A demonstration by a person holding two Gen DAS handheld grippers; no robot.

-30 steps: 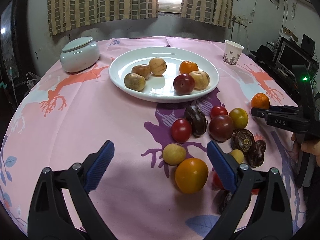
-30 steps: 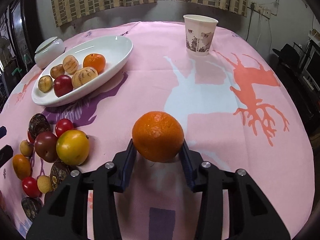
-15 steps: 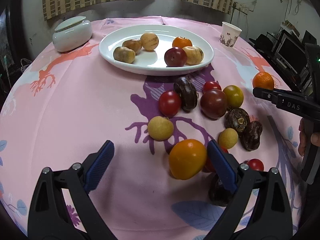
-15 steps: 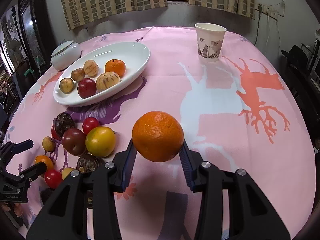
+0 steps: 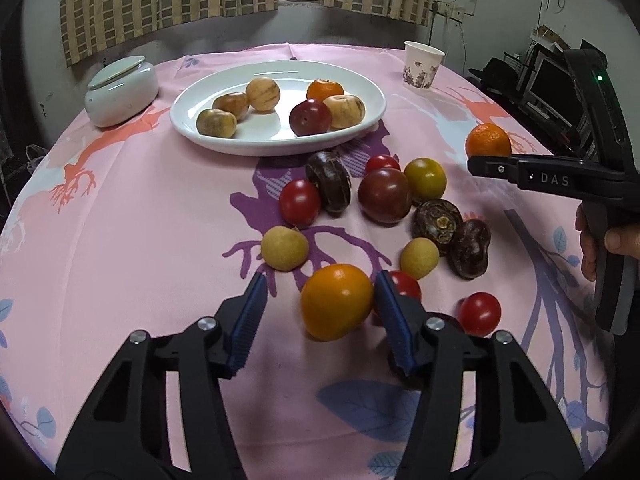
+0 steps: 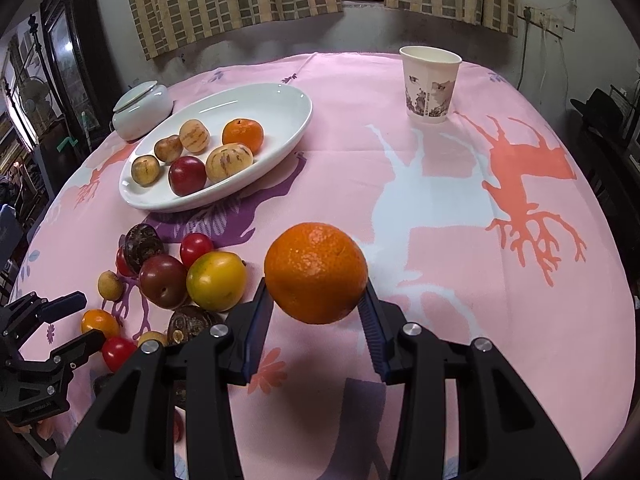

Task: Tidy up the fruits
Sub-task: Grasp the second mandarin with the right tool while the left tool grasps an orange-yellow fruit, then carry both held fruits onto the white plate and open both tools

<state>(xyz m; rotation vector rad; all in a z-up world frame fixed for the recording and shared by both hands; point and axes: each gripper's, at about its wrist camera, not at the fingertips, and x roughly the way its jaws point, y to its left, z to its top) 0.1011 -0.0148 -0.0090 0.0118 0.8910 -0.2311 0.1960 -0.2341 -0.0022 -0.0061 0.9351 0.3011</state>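
Note:
My right gripper (image 6: pixel 316 316) is shut on an orange mandarin (image 6: pixel 316 272) and holds it above the pink tablecloth; it also shows in the left wrist view (image 5: pixel 488 141). My left gripper (image 5: pixel 320 312) is open around an orange tomato (image 5: pixel 337 301) that lies on the cloth, its right pad close to the fruit. A white oval plate (image 5: pixel 280 142) at the back holds several fruits. Loose red, yellow and dark fruits lie in a cluster (image 5: pixel 384 196) in front of the plate.
A white lidded jar (image 5: pixel 120 92) stands left of the plate. A paper cup (image 6: pixel 430 84) stands at the far right of the table. Dark furniture and screens lie beyond the table's right edge.
My left gripper has moved forward and narrowed around the orange tomato. My right gripper has lifted and drawn back with the mandarin.

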